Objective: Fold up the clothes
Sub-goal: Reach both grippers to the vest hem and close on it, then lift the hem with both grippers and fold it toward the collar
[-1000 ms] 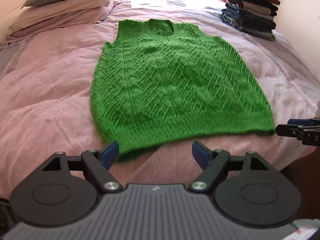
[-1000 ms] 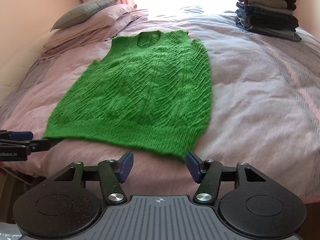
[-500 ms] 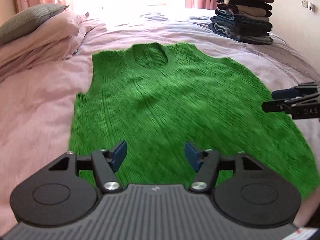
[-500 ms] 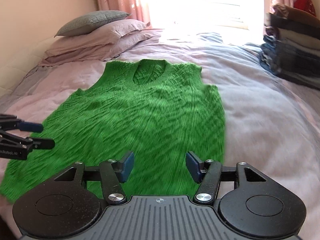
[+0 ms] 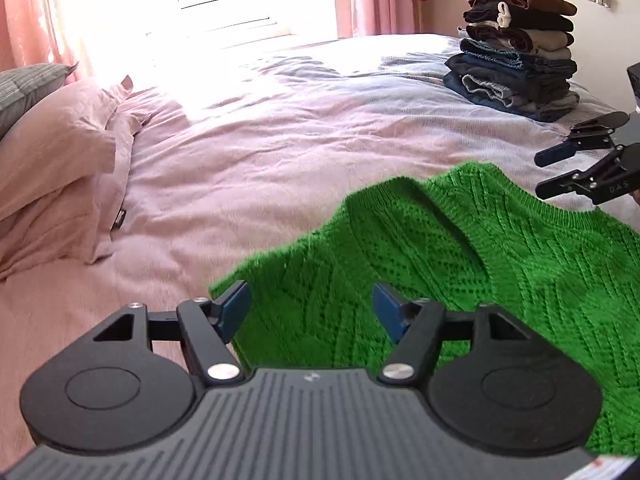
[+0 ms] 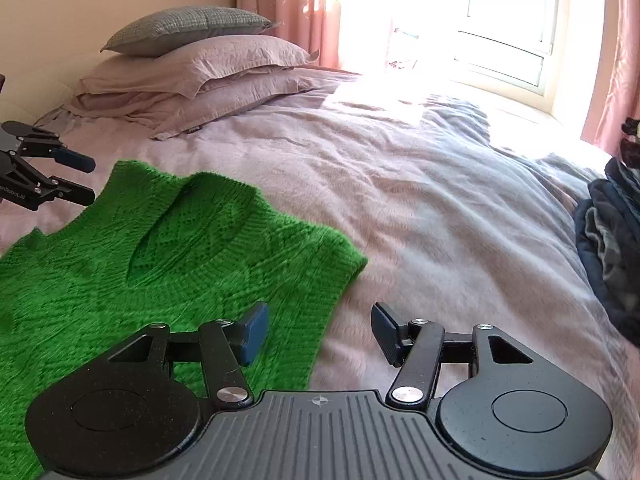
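So there's one green knit vest [image 5: 460,272] lying flat on the pink duvet [image 5: 260,160], two grippers, three pillows [image 6: 200,68] stacked at the head of the bed (one grey on two pink), and one pile of folded clothes [image 5: 516,44] on the far corner. The left gripper [image 5: 312,308] hovers over the vest's left shoulder, its jaws opening with only knit beneath them, nothing pinched. The right gripper [image 6: 320,332] sits spread apart at the right shoulder, one pad over the vest's edge, the other over bare duvet
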The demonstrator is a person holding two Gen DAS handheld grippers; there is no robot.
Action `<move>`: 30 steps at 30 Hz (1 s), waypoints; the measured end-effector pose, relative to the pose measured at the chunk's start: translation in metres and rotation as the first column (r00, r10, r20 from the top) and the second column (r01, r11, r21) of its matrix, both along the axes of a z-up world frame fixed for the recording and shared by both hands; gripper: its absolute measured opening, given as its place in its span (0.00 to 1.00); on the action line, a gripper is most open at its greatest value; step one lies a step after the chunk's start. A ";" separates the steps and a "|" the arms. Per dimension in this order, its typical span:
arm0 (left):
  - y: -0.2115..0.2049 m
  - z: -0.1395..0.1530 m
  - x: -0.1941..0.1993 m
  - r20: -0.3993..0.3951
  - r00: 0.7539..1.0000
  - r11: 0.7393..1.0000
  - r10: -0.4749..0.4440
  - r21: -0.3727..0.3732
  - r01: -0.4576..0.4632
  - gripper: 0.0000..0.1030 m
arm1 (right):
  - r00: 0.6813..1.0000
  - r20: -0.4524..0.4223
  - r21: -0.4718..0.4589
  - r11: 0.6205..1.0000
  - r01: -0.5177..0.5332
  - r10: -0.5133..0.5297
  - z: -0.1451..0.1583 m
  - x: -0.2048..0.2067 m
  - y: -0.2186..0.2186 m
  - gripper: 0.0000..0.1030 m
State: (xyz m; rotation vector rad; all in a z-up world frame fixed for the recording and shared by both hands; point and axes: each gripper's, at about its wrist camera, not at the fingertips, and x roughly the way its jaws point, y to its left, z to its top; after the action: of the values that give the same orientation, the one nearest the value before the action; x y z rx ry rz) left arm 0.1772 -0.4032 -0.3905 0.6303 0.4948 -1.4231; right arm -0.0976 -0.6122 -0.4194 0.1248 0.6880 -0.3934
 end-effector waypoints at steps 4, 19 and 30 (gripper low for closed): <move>-0.033 -0.012 0.017 0.054 0.997 0.998 -0.055 0.023 0.054 0.63 | 1.000 0.030 0.074 0.997 -0.008 0.006 -0.007 0.025 -0.039 0.53; -0.026 -0.023 0.041 -0.046 0.991 0.991 -0.128 0.020 0.129 0.08 | 0.985 0.169 0.239 0.969 -0.056 0.015 -0.005 0.030 -0.058 0.06; 0.194 0.080 -0.048 -0.060 0.984 0.961 -0.166 -0.232 0.148 0.10 | 0.937 0.291 -0.033 0.981 -0.190 0.191 0.092 -0.141 0.134 0.06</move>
State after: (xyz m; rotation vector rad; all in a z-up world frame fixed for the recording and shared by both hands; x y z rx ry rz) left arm 0.1293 -0.2091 -0.3104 0.4381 0.3425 -1.6333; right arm -0.2384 -0.4780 -0.3278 0.1081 0.4009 -0.1840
